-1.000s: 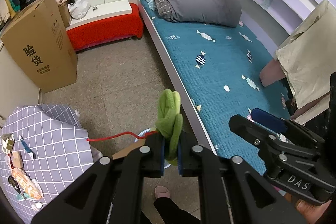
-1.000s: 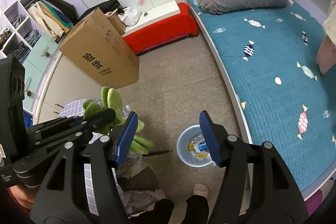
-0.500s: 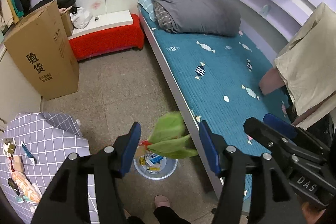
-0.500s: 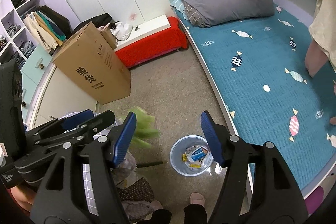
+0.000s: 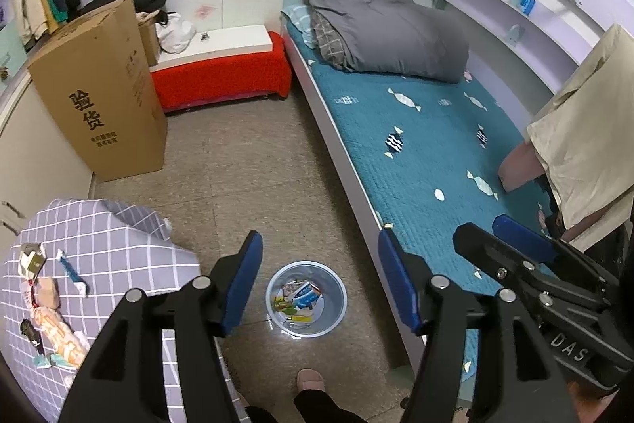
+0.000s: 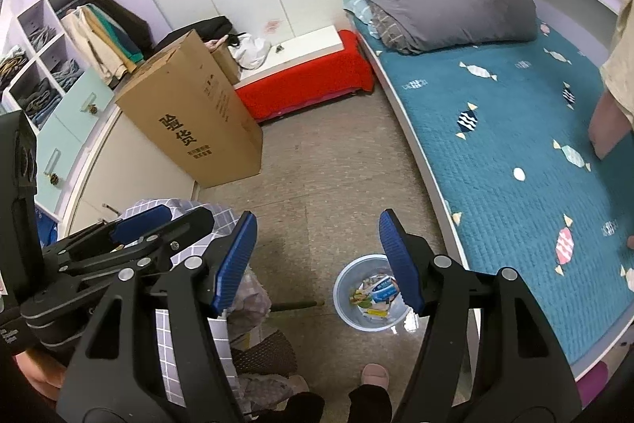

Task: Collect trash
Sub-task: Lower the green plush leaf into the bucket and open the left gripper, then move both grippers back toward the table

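A clear plastic waste bin [image 5: 306,298] stands on the floor by the bed, with several wrappers inside; it also shows in the right wrist view [image 6: 371,296]. My left gripper [image 5: 319,280] is open and empty, high above the bin. My right gripper [image 6: 315,260] is open and empty, also above the floor near the bin. Several wrappers and scraps of trash [image 5: 49,316] lie on the checked purple tablecloth [image 5: 107,248] at lower left.
A bed with a teal cover [image 5: 420,145] runs along the right. A tall cardboard box [image 5: 99,110] and a red bench [image 5: 218,78] stand at the back. The person's foot [image 5: 311,381] is near the bin. A shelf unit [image 6: 47,38] is at left.
My left gripper opened and let go of the green item, which dropped out of sight. Both grippers rose slightly above the bin.
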Available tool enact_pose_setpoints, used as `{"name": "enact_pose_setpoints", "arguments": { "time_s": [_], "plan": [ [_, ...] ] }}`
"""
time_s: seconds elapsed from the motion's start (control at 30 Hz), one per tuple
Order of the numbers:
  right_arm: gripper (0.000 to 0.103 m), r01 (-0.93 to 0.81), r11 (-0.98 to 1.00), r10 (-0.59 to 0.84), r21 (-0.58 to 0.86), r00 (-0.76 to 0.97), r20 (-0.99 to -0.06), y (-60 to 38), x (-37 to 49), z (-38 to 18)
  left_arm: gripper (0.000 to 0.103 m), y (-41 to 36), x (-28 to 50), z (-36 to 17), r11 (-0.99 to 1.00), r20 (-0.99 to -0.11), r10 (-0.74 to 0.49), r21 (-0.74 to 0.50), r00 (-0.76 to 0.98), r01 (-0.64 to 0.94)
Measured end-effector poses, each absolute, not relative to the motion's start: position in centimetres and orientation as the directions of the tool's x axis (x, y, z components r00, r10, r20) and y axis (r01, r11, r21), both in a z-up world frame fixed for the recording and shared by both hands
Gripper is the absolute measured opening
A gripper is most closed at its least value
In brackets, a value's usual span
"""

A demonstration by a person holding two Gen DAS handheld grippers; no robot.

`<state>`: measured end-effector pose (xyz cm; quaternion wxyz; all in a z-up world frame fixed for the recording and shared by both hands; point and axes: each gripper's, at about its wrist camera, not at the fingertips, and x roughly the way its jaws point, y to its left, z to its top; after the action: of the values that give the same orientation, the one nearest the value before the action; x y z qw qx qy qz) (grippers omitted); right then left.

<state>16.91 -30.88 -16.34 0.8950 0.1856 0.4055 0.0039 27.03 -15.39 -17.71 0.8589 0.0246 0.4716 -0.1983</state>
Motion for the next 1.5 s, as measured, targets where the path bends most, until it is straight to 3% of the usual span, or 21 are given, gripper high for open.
{"name": "enact_pose_setpoints", "arguments": {
  "time_s": [0.3, 0.77, 1.2, 1.5],
  "plan": [
    [0.065, 0.051, 0.941, 0.218, 0.336, 0.666, -0.713, -25.7, 17.5, -15.2, 0.061, -9.8, 25.9, -16.4, 0.953, -0.81, -0.271, -0.151, 0.52, 0.262],
    [0.067, -0.155, 0.924, 0.373, 0.35, 0.566, -0.735, -11.2, 19.6, -16.3, 0.061, 6.7, 23.5, -18.0, 0.981, -0.841, -0.164, -0.196, 0.515, -0.008],
    [0.068, -0.221, 0.917, 0.399, 0.333, 0.462, -0.792, 1.2, 22.4, -21.3, 0.065, 20.8, 24.4, -25.7, 0.916, -0.891, -0.18, -0.306, 0.417, -0.259],
    [0.068, -0.229, 0.933, 0.35, 0.278, 0.398, -0.848, 6.0, 25.8, -26.3, 0.065, 25.2, 27.4, -31.8, 0.901, -0.928, -0.161, -0.277, 0.335, -0.333]
  ]
}}
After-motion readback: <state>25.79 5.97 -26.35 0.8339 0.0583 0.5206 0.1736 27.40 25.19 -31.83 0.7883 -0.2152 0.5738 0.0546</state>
